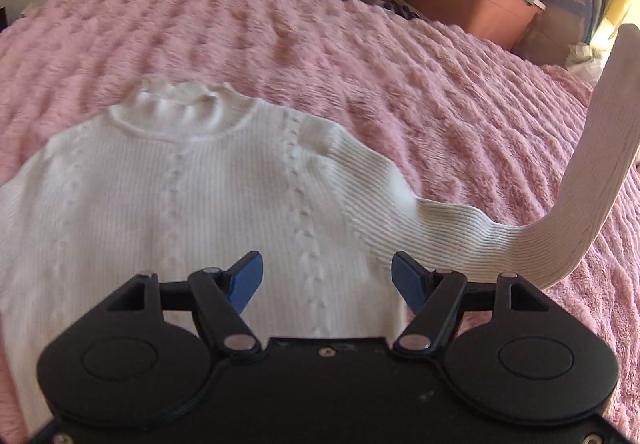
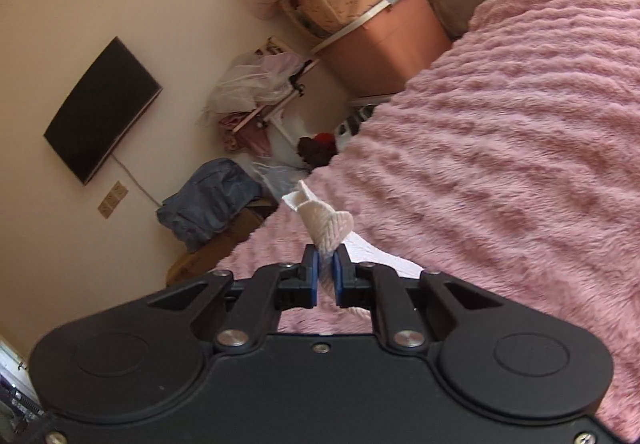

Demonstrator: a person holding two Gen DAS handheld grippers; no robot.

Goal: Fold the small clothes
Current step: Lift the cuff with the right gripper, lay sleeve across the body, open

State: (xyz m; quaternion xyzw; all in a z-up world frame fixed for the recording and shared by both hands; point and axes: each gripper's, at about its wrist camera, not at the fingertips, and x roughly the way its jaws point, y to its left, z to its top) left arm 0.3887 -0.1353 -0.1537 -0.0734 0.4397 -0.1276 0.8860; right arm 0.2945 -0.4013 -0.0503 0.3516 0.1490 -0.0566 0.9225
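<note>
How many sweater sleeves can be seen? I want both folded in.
1: the lifted sleeve, its cuff pinched in the right gripper. The other sleeve is cut off at the picture's left edge.

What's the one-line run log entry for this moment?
step: fold sleeve | right tongs: shut on sleeve cuff, lifted | left tongs: open, empty, over white sweater | surface: pink blanket

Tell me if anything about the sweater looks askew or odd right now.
One thing: the white sweater lies flat on the pink blanket, but one sleeve is pulled up off the bed at the frame's right, its cuff pinched in the shut right gripper. The left gripper hangs open above the body.
</note>
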